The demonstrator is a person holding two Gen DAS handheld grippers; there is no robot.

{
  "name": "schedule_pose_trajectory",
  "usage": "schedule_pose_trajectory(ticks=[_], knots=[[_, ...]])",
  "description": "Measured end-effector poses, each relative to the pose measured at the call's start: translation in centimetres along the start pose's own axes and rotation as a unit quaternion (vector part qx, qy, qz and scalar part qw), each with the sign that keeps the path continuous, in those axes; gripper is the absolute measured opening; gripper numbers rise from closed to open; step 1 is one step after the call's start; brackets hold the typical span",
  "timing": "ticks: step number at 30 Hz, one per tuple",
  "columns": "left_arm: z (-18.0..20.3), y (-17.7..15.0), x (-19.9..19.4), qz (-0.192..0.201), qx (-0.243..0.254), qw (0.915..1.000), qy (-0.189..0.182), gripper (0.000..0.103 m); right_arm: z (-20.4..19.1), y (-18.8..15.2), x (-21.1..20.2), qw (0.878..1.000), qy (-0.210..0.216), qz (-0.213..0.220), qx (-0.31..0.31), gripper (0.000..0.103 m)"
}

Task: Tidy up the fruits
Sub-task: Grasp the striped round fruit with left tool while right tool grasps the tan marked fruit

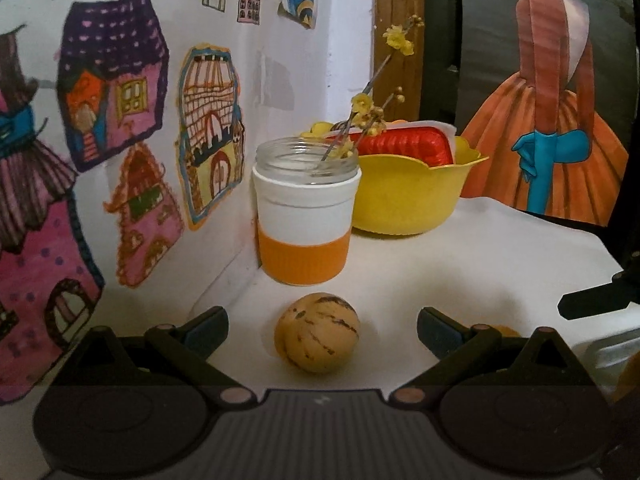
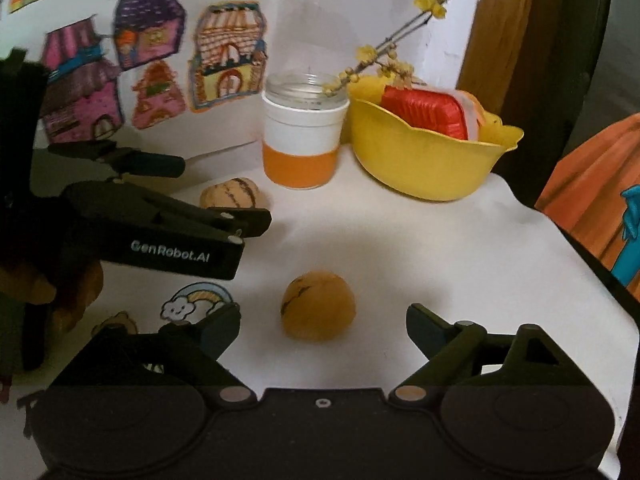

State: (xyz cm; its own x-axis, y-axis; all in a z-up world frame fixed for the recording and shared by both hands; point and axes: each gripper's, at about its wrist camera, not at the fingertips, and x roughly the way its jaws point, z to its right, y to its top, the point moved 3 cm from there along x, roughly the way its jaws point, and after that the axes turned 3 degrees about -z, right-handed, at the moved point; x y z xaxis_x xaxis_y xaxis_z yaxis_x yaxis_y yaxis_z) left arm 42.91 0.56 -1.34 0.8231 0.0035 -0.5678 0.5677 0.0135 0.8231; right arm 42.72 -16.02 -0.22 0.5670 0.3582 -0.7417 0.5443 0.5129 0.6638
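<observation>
White bench (image 2: 400, 248); yellow bowl (image 2: 424, 168) at far edge, glass jar (image 2: 302, 136) just beside. Striped fruit (image 1: 317, 333) between spread left gripper (image 1: 322, 330) fingers; orange fruit (image 2: 318, 306), possibly same kind, between spread right gripper (image 2: 323, 326) fingers.

A jar (image 2: 302, 132) is set on the bench (image 2: 460, 260) at upper centre of the right wrist view, against the wall (image 2: 320, 20); twigs (image 2: 384, 52) are stood in it; a bowl (image 2: 432, 160) is placed just to its right, with a box (image 2: 428, 114) laid in it; a striped fruit (image 2: 234, 196) is seen before the jar, lower left of it; a second fruit (image 2: 318, 306) is found nearer, at frame centre; the left tool (image 2: 224, 196) is held at frame left, about the striped fruit.
</observation>
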Motion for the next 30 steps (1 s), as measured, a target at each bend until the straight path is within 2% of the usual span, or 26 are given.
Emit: schedule_pose_trajectory(ticks=[9, 17, 27, 30], knots=[[0.3, -0.1, 1.3, -0.011, -0.001, 0.9999, 0.001, 0.099, -0.3, 0.3, 1.5, 1.000, 0.004, -0.022, -0.011, 0.078], [0.1, 0.0, 1.4, -0.011, -0.012, 0.9999, 0.002, 0.085, -0.3, 0.6, 2.1, 0.999, 0.016, -0.034, -0.002, 0.066], [-0.6, 0.0, 2.0, -0.026, -0.029, 0.9992, 0.000, 0.071, -0.2, 0.9, 2.8, 0.999, 0.018, -0.049, -0.002, 0.055], [-0.9, 0.0, 2.4, -0.034, -0.041, 0.9986, 0.000, 0.062, -0.1, 1.1, 3.0, 0.999, 0.016, -0.051, -0.001, 0.051]])
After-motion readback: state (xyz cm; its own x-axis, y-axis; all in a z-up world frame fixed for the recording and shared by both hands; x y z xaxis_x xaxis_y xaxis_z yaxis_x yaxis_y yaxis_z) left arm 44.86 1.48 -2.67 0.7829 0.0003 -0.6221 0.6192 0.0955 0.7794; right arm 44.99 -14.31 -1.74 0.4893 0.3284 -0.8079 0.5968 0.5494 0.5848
